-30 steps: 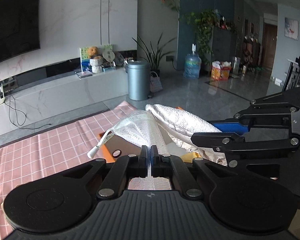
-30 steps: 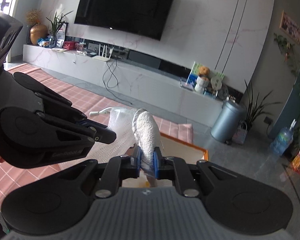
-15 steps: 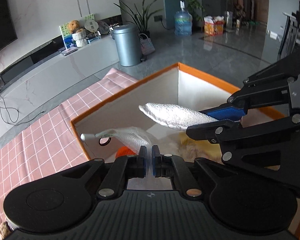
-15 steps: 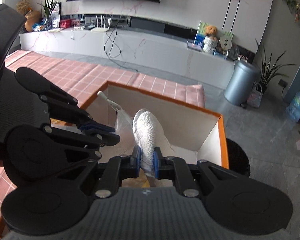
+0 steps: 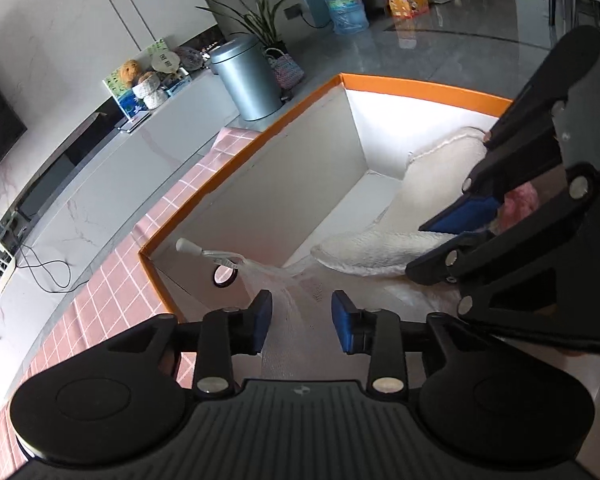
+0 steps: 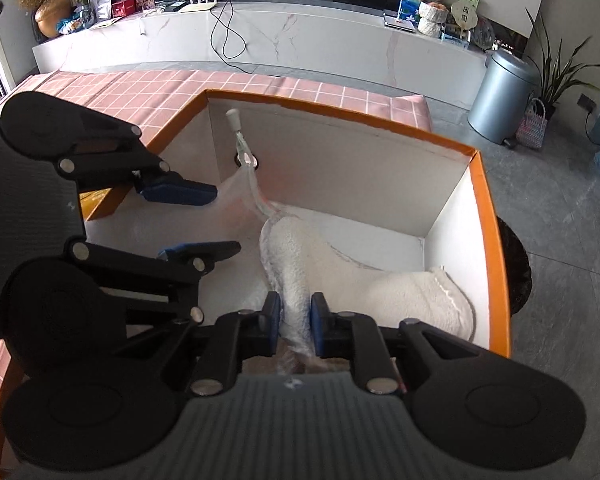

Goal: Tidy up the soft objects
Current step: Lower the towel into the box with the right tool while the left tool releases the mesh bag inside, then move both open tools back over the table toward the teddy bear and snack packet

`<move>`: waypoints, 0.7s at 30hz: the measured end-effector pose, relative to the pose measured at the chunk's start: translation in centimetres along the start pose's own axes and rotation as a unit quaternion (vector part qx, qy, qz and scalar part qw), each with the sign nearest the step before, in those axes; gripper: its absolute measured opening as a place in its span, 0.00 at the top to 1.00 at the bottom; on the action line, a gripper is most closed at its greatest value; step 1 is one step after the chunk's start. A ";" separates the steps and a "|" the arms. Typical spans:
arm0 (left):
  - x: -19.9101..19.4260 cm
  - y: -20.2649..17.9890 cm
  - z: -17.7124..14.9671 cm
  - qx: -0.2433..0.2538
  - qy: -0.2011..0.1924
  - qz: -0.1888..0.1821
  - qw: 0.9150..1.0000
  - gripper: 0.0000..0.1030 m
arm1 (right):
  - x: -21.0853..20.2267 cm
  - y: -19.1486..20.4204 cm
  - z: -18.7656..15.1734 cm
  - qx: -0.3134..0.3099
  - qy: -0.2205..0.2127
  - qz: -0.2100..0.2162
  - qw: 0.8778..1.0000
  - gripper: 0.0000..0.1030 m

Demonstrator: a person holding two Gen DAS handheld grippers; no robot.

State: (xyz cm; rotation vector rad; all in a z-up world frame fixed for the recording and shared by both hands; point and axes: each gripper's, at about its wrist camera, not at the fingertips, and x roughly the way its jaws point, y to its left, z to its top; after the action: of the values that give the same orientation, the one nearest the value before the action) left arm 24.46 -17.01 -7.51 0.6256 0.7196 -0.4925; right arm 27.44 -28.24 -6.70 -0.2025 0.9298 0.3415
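The left claw (image 5: 301, 322) has just been opening; the mesh bag (image 5: 288, 280) is lying loose between its pads inside the orange-rimmed box (image 5: 420, 86). To the right, the right claw (image 6: 295, 322) is loosening around the fluffy white towel (image 6: 380, 284), which is stretching away from it along the box floor.

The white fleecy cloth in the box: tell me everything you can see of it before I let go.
The white fleecy cloth looks like thick, nubbly plush with a stitched hem. It lies draped inside the orange-rimmed box, one end flopped toward the right wall, a raised fold running back between the right gripper fingers, which have just been opening but still flank it closely. A thin translucent mesh bag with a white nozzle lies against its far end. The left gripper stands open beside it.
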 end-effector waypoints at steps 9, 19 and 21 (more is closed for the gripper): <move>-1.3 0.2 0.2 0.002 -0.025 -0.002 1.000 0.25 | -2.0 -0.6 0.5 0.003 -0.020 -0.006 1.000 0.56; -4.3 0.7 0.1 -0.017 -0.047 -0.014 0.999 0.25 | -5.8 -0.5 0.1 -0.007 -0.055 -0.027 0.998 0.46; -4.9 0.7 -0.1 -0.025 -0.054 -0.012 0.998 0.25 | -6.6 -0.3 -0.2 -0.006 -0.064 -0.037 0.997 0.34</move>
State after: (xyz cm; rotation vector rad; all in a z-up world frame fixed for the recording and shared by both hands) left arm 21.65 -15.50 -3.72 0.5403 0.6355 -0.5246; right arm 23.82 -29.93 -1.48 -0.2221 0.7921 0.2882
